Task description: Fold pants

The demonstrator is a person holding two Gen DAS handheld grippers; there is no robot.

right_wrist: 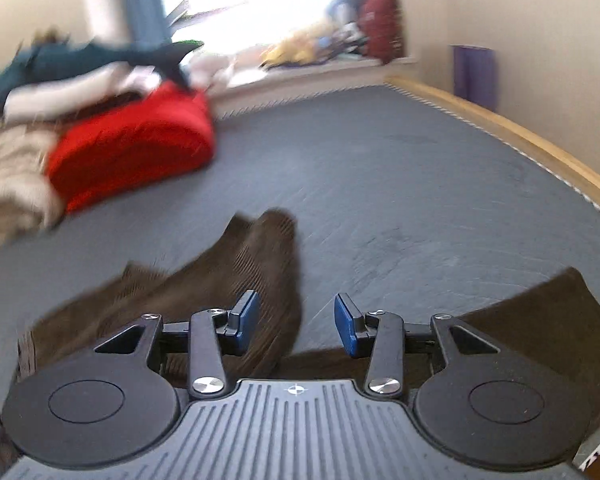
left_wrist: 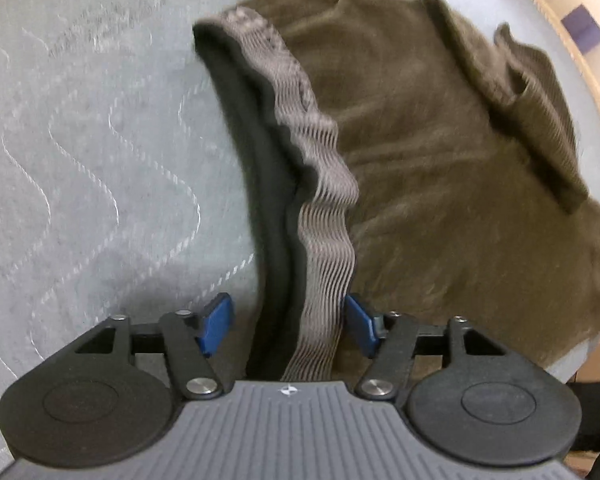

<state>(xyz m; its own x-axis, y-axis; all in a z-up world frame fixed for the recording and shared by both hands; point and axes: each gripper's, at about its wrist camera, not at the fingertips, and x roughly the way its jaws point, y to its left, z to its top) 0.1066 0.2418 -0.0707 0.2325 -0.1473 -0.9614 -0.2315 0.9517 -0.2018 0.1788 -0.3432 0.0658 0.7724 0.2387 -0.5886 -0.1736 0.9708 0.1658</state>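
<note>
Olive-brown pants [left_wrist: 440, 140] lie spread on a grey quilted mattress [left_wrist: 100, 160]. Their ribbed grey waistband [left_wrist: 324, 200] runs from the top of the left wrist view down between the blue pads of my left gripper [left_wrist: 288, 324]. That gripper is open: the left pad stands clear of the cloth and the right pad is at the band's edge. A cuffed leg end [left_wrist: 540, 120] lies folded at the right. In the right wrist view my right gripper [right_wrist: 298, 326] is open and empty above the mattress [right_wrist: 380, 160], with the pants [right_wrist: 252, 280] below and left of it.
A red cushion [right_wrist: 140, 148], a pile of pale bedding [right_wrist: 12, 184] and a dark stuffed shark [right_wrist: 100, 58] sit at the mattress's far left. A wooden bed frame [right_wrist: 520, 132] borders the right side, by the wall. Clutter lines the bright window sill [right_wrist: 320, 60].
</note>
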